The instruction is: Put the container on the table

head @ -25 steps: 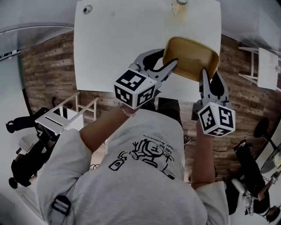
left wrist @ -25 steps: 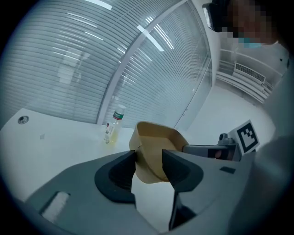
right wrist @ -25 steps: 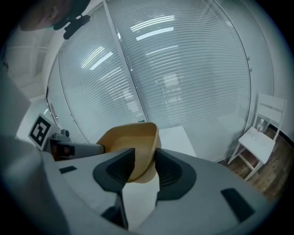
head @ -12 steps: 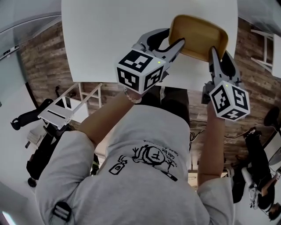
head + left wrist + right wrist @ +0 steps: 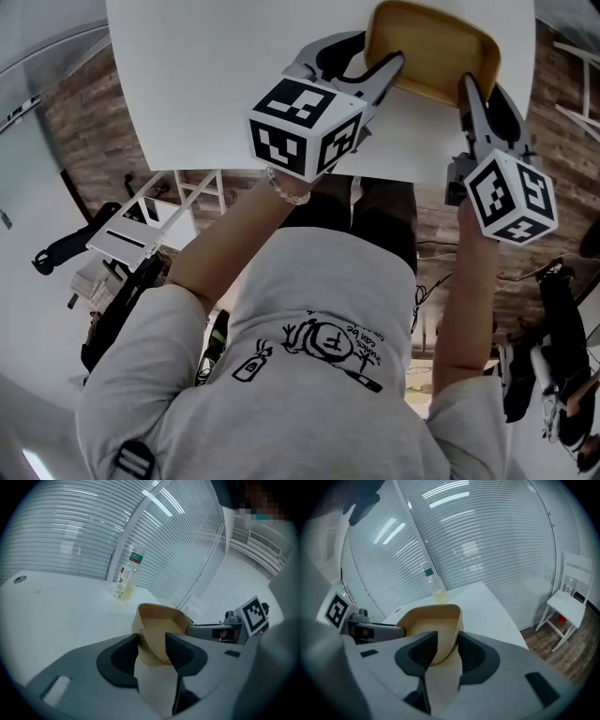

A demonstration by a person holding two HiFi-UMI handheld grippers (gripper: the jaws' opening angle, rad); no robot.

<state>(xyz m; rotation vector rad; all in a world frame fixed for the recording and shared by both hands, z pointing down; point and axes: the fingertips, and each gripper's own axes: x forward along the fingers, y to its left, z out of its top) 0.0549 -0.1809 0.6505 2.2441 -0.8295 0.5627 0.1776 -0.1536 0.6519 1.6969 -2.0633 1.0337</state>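
A shallow tan container (image 5: 433, 49) is held over the right front part of the white table (image 5: 225, 84). My left gripper (image 5: 386, 69) is shut on its left wall, and my right gripper (image 5: 466, 86) is shut on its near right wall. In the left gripper view the container (image 5: 161, 623) has its wall pinched between the jaws, with the right gripper (image 5: 220, 631) beyond it. The right gripper view shows the container (image 5: 426, 620) held the same way, with the left gripper (image 5: 375, 631) on the far side. I cannot tell whether its base touches the table.
A clear plastic bottle (image 5: 126, 578) with a little yellowish liquid stands at the table's far edge, also in the right gripper view (image 5: 435, 585). A white chair (image 5: 565, 604) stands on the wooden floor to the right. Window blinds run behind the table.
Both grippers have carried the container forward, farther over the table and away from the person's body. Both grips on it are unchanged.
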